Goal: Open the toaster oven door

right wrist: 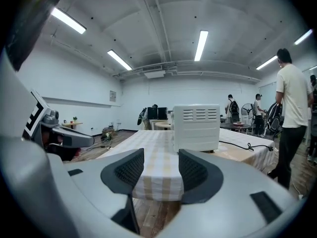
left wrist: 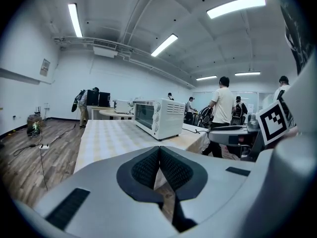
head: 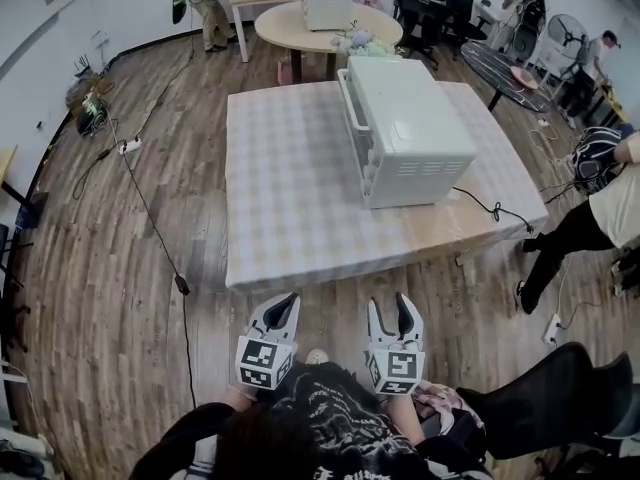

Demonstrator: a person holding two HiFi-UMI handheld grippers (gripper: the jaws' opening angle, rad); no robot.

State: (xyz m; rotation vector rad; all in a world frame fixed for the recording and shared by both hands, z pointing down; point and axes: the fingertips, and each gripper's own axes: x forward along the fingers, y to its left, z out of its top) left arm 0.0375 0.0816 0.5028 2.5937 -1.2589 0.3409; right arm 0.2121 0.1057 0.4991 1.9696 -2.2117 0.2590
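Down low in front of the person, both grippers hang over the wood floor (head: 100, 268), just short of the table's near edge. The left gripper (head: 291, 300) has its jaws pressed together, pads touching, nothing between them. The right gripper (head: 390, 304) is only narrowly open, a small gap between the pads, and it's empty too. They're side by side, not touching each other, both pointing toward the table.

Next comes the table (head: 250, 268) itself, covered in a pale checked cloth (head: 270, 148). The toaster oven (head: 410, 128) sits on its right half, toward the far side, well apart from both grippers. It's white and turned sideways to the person. Its door (left wrist: 143, 114) faces the person's left and is shut, with a bar handle (head: 349, 118) along that side. From the right gripper you just get the vented side panel (right wrist: 196, 120), straight ahead past the gap in the jaws. From the left gripper the glass front and the knobs (left wrist: 157, 119) show, ahead and above the closed jaws. A black cord (head: 490, 208) trails from the oven's near right corner across the cloth and off the edge.

Further back there's a round table (head: 300, 30) with another white appliance (head: 326, 3) on it, and a few people (head: 605, 203) off to the right and at the back
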